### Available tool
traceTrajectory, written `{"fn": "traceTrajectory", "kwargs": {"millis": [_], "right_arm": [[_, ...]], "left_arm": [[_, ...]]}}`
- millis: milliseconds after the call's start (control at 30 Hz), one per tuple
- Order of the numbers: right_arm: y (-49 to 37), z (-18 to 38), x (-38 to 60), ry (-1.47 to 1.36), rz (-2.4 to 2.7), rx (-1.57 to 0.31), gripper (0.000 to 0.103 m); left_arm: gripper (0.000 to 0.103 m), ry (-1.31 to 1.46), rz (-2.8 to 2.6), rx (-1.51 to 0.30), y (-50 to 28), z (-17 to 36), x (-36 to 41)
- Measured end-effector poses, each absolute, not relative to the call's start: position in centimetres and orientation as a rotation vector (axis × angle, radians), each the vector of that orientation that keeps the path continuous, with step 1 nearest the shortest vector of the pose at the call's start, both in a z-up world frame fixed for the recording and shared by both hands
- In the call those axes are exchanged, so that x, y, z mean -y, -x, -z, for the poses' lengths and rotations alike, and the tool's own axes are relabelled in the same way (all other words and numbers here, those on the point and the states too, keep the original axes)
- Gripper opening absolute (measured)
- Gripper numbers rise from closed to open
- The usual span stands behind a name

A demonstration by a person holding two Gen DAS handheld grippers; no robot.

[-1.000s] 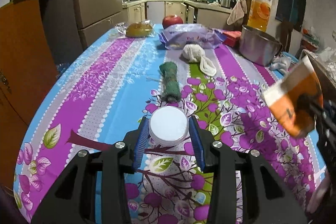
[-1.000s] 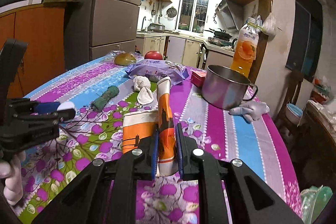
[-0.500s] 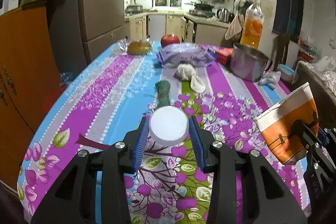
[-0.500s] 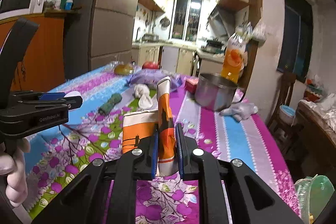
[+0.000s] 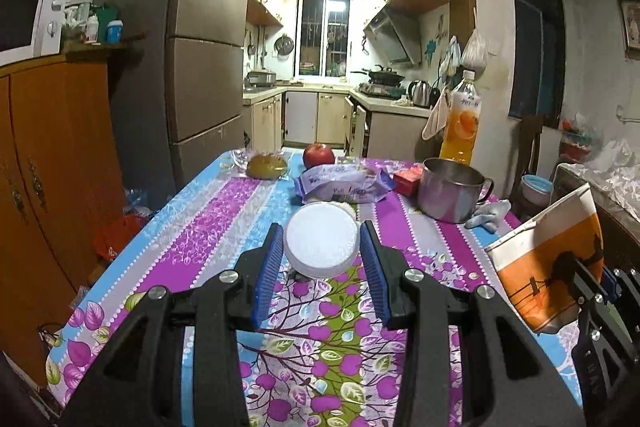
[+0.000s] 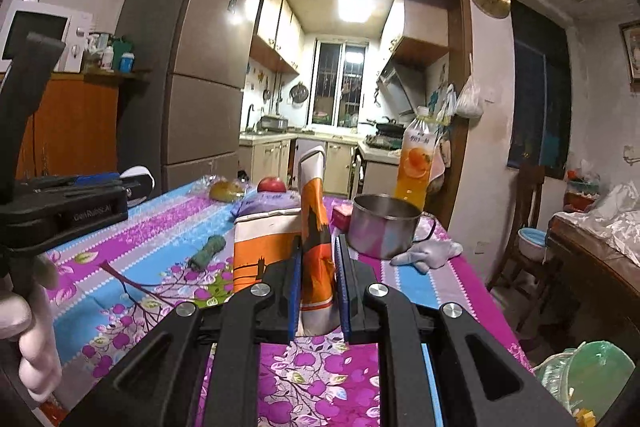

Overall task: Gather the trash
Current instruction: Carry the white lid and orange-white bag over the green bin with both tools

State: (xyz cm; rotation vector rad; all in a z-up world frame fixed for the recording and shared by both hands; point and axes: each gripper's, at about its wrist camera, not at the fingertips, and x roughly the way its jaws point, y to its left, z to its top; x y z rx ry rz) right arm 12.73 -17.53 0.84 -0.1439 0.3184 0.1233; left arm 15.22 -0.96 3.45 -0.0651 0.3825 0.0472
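My left gripper (image 5: 321, 251) is shut on a round white lid (image 5: 321, 241) and holds it up above the floral tablecloth (image 5: 208, 227). My right gripper (image 6: 318, 283) is shut on a crushed orange and white paper cup (image 6: 316, 227), also held above the table. The cup shows at the right edge of the left wrist view (image 5: 548, 263). The left gripper with the lid shows at the left of the right wrist view (image 6: 132, 183).
On the table stand a steel pot (image 5: 452, 193), an orange juice bottle (image 5: 460, 123), a purple snack bag (image 5: 344, 185), a red apple (image 5: 318, 155), a red box (image 5: 408, 183), a green roll (image 6: 208, 249) and a grey cloth (image 6: 428, 253). A bag with green trash (image 6: 588, 375) lies at the lower right.
Both grippers have risen and tilted up from the table with their loads. The green roll and white cloth have dropped behind the lid in the left view.
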Motion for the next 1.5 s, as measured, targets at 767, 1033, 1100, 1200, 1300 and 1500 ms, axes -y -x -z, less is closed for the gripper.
{"fn": "traceTrajectory", "kwargs": {"millis": [767, 1033, 1100, 1200, 1300, 1500], "right_arm": [[-7.1, -6.3, 24.5, 0.092, -0.049, -0.225, 0.016], [-4.6, -7.8, 30.2, 0.091, 0.058, -0.224, 0.016], [-3.7, -8.1, 31.8, 0.093, 0.088, -0.223, 0.016], [-2.6, -8.4, 34.3, 0.086, 0.133, -0.235, 0.016], [-1.4, -8.4, 37.1, 0.085, 0.181, -0.247, 0.016], [1.1, -8.2, 43.1, 0.078, 0.279, -0.284, 0.016]], "left_arm": [[0.038, 0.001, 0.064, -0.289, -11.9, -6.2, 7.6], [0.038, -0.031, 0.174, -0.297, -11.2, -6.2, 13.2], [0.038, -0.033, 0.203, -0.294, -11.0, -6.2, 14.6], [0.038, -0.042, 0.252, -0.293, -10.7, -6.1, 17.1], [0.038, -0.052, 0.299, -0.294, -10.5, -5.9, 19.5], [0.038, -0.074, 0.385, -0.316, -10.8, -5.4, 24.3]]}}
